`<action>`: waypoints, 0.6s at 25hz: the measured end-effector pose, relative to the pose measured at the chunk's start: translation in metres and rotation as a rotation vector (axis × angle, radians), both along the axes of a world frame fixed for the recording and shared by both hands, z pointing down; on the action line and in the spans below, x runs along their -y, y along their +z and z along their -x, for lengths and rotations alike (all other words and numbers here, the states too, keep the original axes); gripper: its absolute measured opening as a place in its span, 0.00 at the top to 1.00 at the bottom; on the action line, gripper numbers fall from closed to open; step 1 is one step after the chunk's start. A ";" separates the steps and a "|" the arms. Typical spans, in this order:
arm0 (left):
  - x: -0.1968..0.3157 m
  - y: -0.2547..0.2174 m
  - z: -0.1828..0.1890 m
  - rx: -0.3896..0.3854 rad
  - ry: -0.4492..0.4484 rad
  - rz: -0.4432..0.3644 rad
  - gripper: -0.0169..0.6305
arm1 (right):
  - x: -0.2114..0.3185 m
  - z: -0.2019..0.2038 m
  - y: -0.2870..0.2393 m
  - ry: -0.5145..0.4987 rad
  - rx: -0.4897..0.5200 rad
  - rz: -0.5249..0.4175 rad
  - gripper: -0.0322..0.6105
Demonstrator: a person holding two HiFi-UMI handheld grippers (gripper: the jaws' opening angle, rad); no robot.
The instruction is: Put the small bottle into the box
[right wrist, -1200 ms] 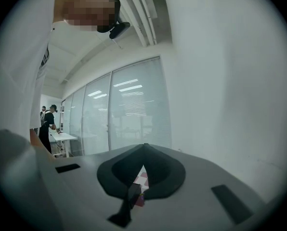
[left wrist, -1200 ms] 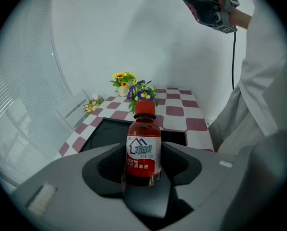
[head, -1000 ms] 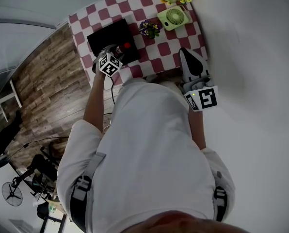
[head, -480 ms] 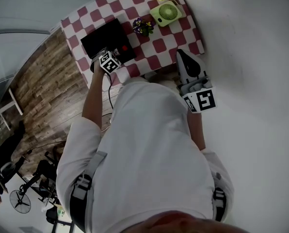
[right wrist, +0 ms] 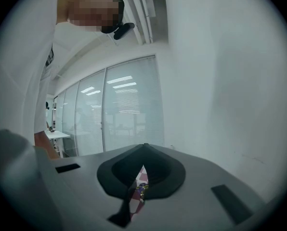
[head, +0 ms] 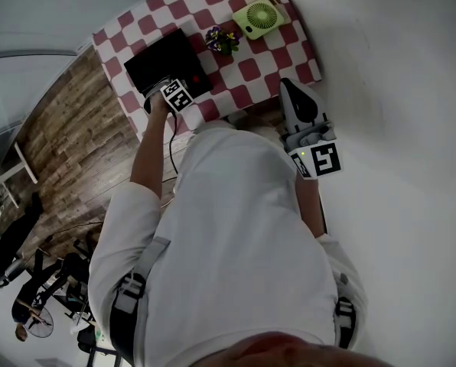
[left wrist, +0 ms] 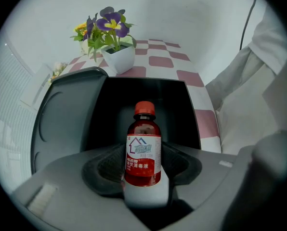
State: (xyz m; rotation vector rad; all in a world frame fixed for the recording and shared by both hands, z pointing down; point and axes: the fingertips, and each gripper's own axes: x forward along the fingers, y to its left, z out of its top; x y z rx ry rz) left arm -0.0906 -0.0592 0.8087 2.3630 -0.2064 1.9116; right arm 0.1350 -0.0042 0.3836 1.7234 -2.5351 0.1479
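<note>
Carry step nearly done: our left gripper [left wrist: 142,170] clamps the small brown bottle [left wrist: 142,150] with red cap and red-white label at the near edge of the open black box [left wrist: 175,105], so next we judge it needs lowering inside before release; right gripper [right wrist: 142,184] hangs closed, empty.
</note>
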 end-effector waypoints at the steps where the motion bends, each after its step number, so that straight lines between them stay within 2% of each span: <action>1: -0.001 0.001 0.000 0.004 0.003 0.002 0.63 | 0.000 0.000 0.000 0.000 -0.001 0.001 0.95; 10: -0.001 0.002 -0.005 -0.015 -0.007 0.021 0.63 | 0.002 -0.001 0.002 -0.010 0.004 0.002 0.95; 15: -0.003 0.006 -0.006 0.018 0.013 0.028 0.62 | 0.005 0.000 0.002 -0.024 0.007 0.001 0.95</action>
